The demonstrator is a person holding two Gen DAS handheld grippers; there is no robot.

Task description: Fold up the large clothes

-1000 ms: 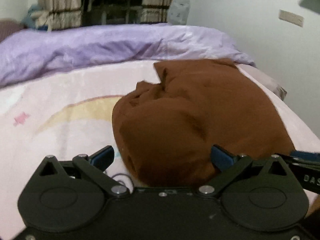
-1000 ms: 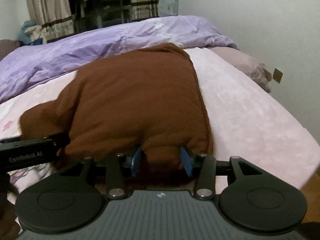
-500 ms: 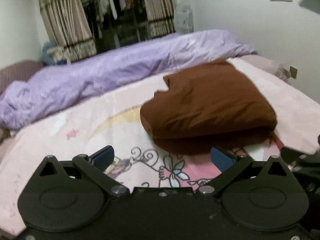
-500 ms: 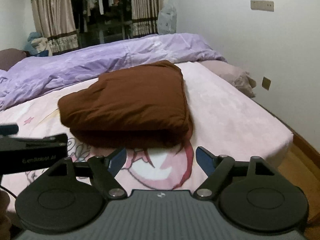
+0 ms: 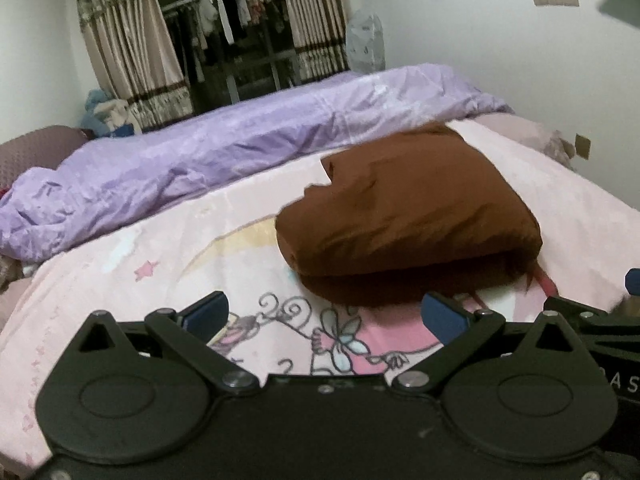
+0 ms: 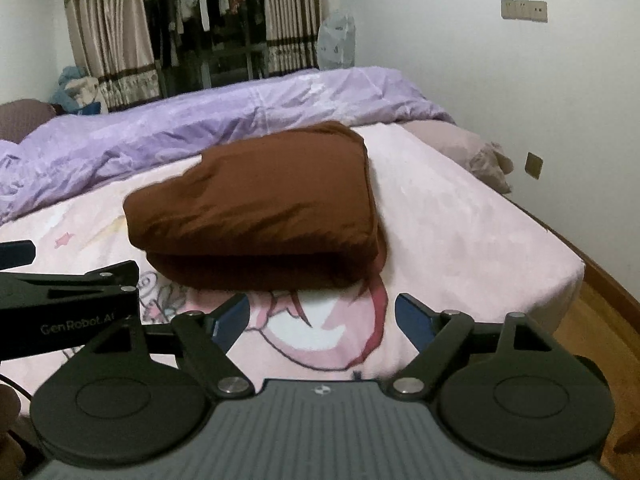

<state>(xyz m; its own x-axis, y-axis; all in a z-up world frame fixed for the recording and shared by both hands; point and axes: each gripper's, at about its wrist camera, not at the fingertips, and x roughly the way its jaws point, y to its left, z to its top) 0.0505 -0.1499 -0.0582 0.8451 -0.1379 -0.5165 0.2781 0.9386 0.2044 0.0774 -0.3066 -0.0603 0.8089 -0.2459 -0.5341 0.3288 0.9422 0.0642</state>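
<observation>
A brown garment [image 5: 408, 216] [image 6: 260, 208] lies folded into a thick rectangular bundle on the pink cartoon-print sheet [image 5: 160, 264] [image 6: 460, 240]. My left gripper [image 5: 324, 314] stands open just short of the bundle's near edge, with nothing between its blue pads. My right gripper [image 6: 322, 318] is open too, a little back from the same edge, its gap showing only the sheet. Each gripper appears at the side of the other's view: the right one [image 5: 592, 320] at the right edge, the left one [image 6: 68, 296] at the left edge.
A crumpled lilac duvet [image 5: 224, 152] [image 6: 200, 120] runs across the bed behind the bundle. A mauve pillow [image 6: 452, 140] lies at the far right by the white wall. The bed's right edge drops to a wooden floor [image 6: 600, 320]. Curtains and hanging clothes [image 6: 208, 12] fill the back.
Both grippers have drawn back from the garment. The right one let go of the bundle's near edge and opened wide. The brown bundle now rests flat on the sheet.
</observation>
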